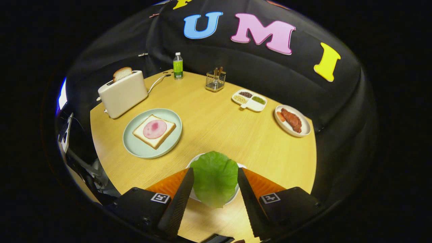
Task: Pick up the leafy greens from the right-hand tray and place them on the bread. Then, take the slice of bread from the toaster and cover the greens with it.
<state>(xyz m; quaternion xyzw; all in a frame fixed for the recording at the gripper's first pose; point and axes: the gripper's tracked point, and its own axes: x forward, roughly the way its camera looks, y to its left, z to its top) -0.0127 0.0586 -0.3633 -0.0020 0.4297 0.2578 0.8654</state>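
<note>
Right now gripper (215, 179) fingers sit apart, flanking the leafy greens (214, 182)

No readable text; bottle (178, 65) label too small to make out.

Hidden parts around the leafy greens

The leafy greens (214, 179) covered most of their tray (195, 195); beyond them, the compartment dish's (249, 100) contents were too small to identify.
</note>
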